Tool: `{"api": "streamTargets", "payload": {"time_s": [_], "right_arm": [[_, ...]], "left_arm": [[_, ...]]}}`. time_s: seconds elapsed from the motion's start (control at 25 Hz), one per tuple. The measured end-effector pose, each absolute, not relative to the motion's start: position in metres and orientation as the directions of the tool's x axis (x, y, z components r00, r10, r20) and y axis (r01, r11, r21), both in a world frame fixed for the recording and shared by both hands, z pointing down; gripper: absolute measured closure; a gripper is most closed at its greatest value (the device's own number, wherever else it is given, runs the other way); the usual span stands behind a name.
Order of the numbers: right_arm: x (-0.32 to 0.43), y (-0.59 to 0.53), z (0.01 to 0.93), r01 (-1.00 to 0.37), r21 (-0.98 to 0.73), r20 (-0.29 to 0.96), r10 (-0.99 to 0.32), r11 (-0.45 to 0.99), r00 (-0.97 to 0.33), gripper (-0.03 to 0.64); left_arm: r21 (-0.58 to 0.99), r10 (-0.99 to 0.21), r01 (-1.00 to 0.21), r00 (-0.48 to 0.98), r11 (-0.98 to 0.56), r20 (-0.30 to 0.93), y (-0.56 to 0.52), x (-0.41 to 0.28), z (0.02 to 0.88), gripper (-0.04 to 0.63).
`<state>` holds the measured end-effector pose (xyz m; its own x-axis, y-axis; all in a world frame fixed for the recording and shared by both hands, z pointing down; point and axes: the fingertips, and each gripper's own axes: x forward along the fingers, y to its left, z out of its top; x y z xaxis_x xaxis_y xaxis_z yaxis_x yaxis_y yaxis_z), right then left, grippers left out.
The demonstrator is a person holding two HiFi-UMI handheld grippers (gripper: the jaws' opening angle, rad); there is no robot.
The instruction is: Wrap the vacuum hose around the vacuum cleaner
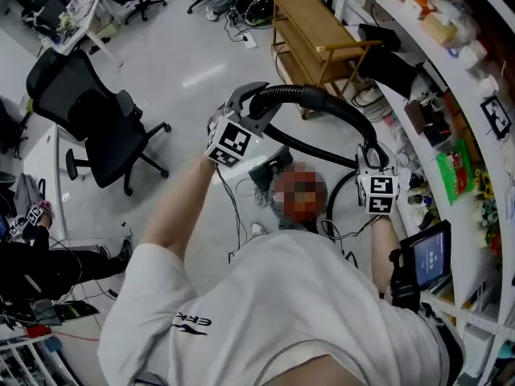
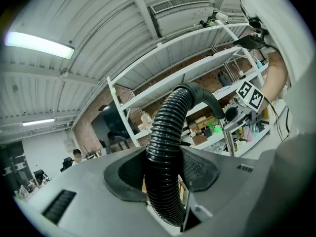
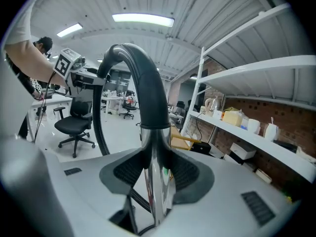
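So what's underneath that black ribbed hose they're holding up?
Under the black ribbed hose sits a white and dark machine body, probably the vacuum cleaner, on the pale floor. The person's head covers most of it.

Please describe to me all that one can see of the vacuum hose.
The vacuum hose is black, ribbed, flexible plastic. It ends in a smooth, curved black handle that joins a chrome tube. It arches in the air before the person. The left gripper clamps the ribbed part, and the right gripper clamps the chrome tube. More hose hangs below.
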<state>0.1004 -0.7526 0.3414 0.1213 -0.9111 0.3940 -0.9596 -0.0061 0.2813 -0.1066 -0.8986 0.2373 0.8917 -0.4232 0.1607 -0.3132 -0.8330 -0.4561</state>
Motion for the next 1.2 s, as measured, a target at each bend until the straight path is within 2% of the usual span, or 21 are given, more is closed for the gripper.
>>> {"api": "streamTargets", "payload": {"time_s": [0.64, 0.96, 1.2], "right_arm": [[-0.009, -0.840, 0.322, -0.942, 0.329, 0.382, -0.922, 0.065, 0.070, 0.445], [-0.031, -0.870, 0.301, -0.905, 0.413, 0.355, -0.933, 0.103, 0.056, 0.445], [-0.046, -0.889, 0.300, -0.895, 0.423, 0.364, -0.931, 0.141, 0.025, 0.445]], "left_arm": [[-0.474, -0.485, -0.386, 0.869, -0.791, 0.102, -0.971, -0.234, 0.232, 0.423], [-0.463, -0.521, -0.421, 0.847, -0.780, 0.108, -0.991, -0.266, 0.244, 0.430], [-0.499, -0.572, -0.462, 0.816, -0.733, 0.086, -0.999, -0.279, 0.236, 0.460]]}}
